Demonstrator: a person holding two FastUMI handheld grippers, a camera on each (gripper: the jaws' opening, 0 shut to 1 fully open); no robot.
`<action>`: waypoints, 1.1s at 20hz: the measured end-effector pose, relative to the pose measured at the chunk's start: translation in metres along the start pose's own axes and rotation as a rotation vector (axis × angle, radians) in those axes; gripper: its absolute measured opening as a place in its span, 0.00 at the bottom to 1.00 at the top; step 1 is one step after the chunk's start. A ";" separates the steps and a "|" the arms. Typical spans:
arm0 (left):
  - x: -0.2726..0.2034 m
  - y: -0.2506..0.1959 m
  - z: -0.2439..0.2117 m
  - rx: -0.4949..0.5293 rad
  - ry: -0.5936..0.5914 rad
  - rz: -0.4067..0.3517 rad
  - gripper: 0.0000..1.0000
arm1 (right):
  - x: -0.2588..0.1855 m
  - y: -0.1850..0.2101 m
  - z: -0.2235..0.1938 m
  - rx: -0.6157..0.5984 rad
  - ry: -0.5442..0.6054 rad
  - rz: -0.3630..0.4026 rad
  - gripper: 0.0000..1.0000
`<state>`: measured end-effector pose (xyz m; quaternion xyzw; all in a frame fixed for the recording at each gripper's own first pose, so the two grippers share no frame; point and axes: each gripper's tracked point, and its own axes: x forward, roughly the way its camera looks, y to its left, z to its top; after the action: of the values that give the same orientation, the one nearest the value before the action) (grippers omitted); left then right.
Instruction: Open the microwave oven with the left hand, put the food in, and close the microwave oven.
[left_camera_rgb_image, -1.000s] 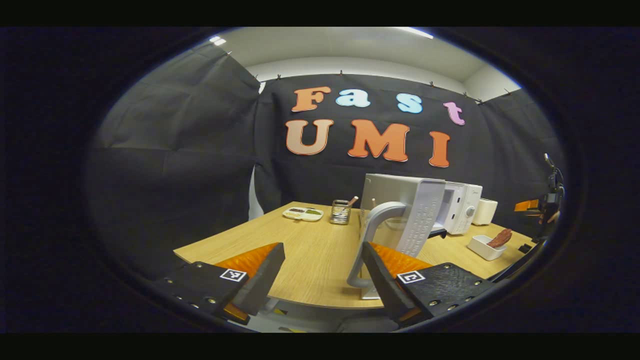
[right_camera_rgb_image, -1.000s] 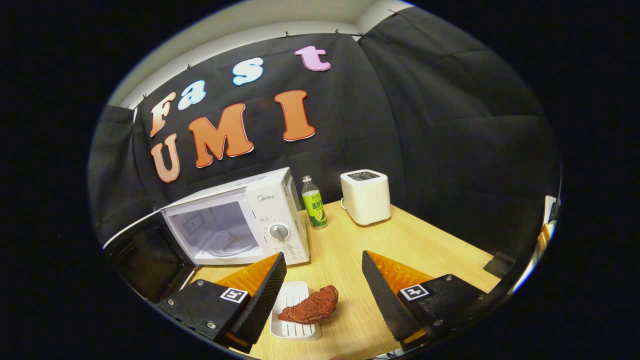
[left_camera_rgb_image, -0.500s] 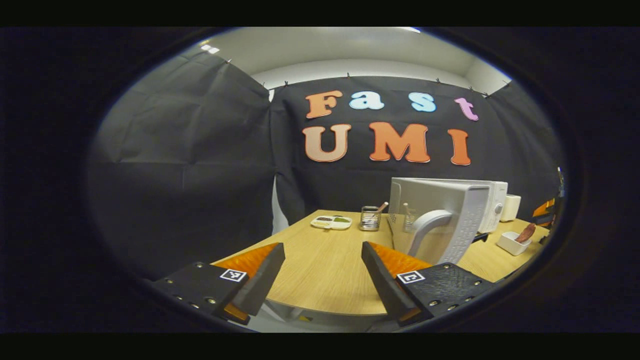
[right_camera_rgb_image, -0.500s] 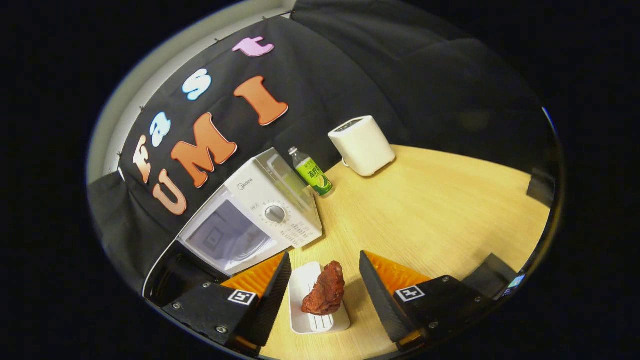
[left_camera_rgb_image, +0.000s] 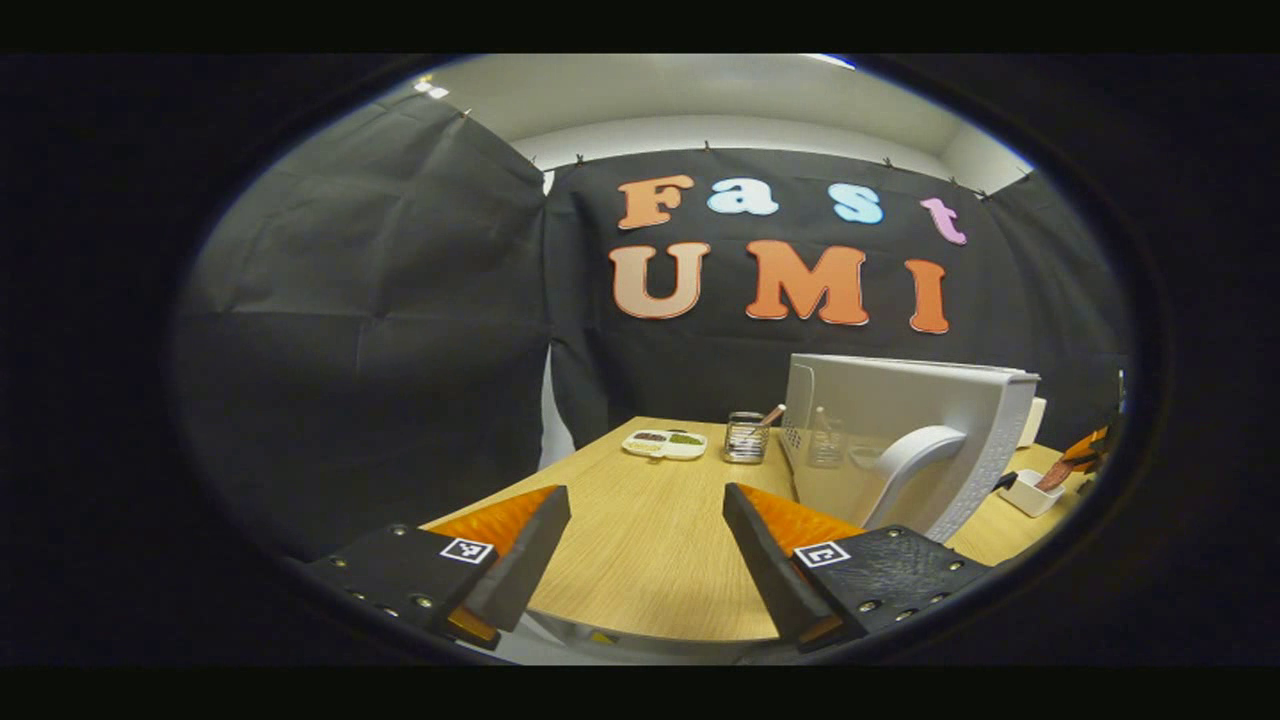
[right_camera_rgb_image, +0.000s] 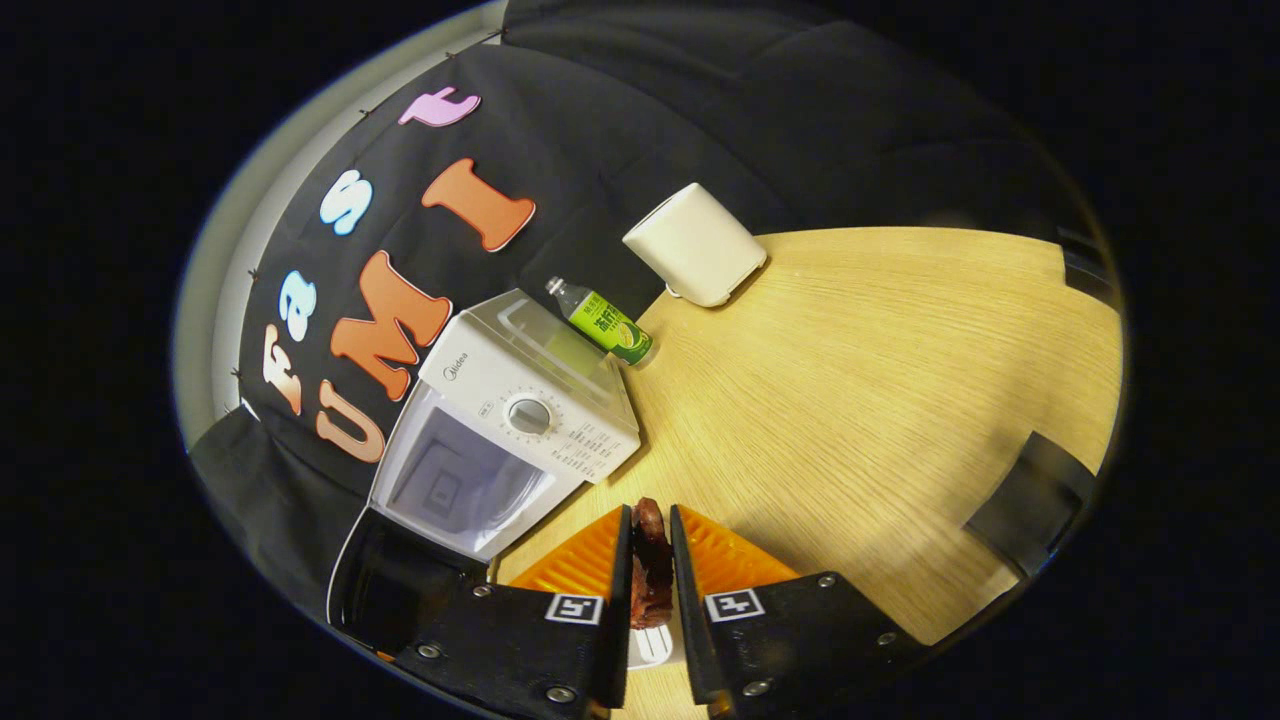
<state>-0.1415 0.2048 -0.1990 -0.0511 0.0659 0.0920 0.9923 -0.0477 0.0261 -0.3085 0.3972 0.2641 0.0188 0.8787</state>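
Note:
The white microwave stands on the wooden table with its door swung wide open and its cavity showing. My right gripper is shut on the reddish-brown piece of food, just above a small white tray that peeks out below. In the left gripper view the open door with its curved grey handle stands to the right of my left gripper, which is open and holds nothing, apart from the handle. The tray with the food lies far right there.
A green drink bottle and a white toaster stand behind the microwave. A metal cup with utensils and a small palette dish sit at the table's far side. The table edge runs just beyond my left fingers.
The right gripper came down over the tray, tilted, and closed on the food. The left gripper let go of the door handle and drew back to the left; the door stays wide open.

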 end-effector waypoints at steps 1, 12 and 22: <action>0.002 0.001 0.000 0.002 0.003 0.000 0.92 | -0.001 0.000 0.000 0.008 0.000 0.007 0.20; 0.009 0.003 0.000 0.002 -0.001 -0.001 0.92 | -0.017 0.017 0.030 0.031 -0.080 0.014 0.11; 0.008 0.010 -0.005 -0.011 0.004 0.001 0.92 | -0.009 0.108 0.036 0.017 -0.114 0.152 0.11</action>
<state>-0.1364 0.2150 -0.2062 -0.0568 0.0673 0.0929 0.9918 -0.0193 0.0727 -0.2080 0.4239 0.1829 0.0603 0.8850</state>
